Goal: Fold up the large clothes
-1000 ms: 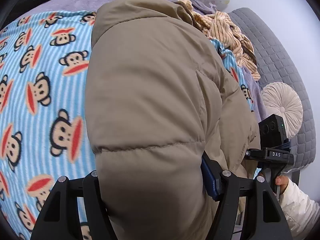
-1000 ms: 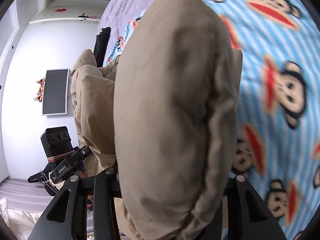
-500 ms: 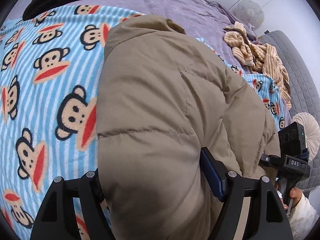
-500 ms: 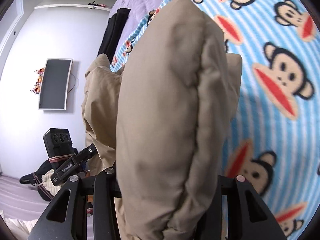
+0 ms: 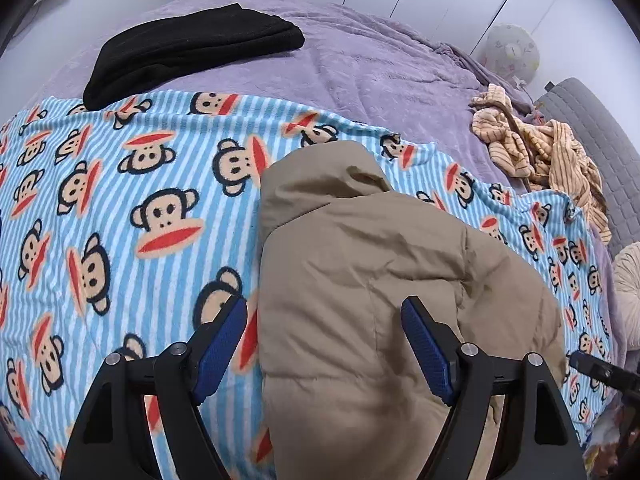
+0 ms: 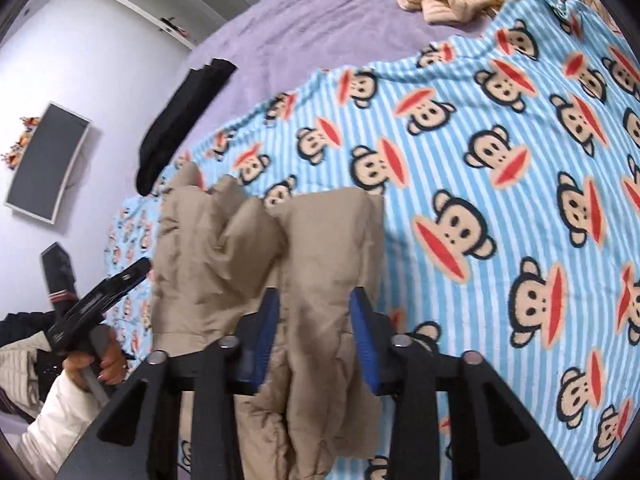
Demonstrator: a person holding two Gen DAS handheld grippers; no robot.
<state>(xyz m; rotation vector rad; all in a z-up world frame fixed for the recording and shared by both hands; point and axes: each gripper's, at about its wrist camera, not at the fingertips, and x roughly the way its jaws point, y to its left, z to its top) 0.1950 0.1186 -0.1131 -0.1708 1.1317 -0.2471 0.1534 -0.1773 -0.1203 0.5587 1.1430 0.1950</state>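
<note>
Tan puffer jacket [image 5: 360, 280] lies bunched on monkey-print blanket [image 5: 120, 208], near edge cut off by frame; its underside is hidden. Left gripper [image 5: 324, 336]: jaws wide apart, straddling jacket w/o pinching. Right gripper [image 6: 314, 332]: blue pads [image 6: 364, 340] flank a jacket fold; contact hard to judge. Far: black garment [image 5: 192, 48], striped clothes [image 5: 536, 144] on purple bedspread [image 5: 380, 64]; blanket room left.

Matt, quilted beige jacket [image 5: 372, 280] cloth lies on a fuzzy fleece monkey blanket [image 5: 120, 208]; ribbed blue fingers [image 6: 366, 344].
</note>
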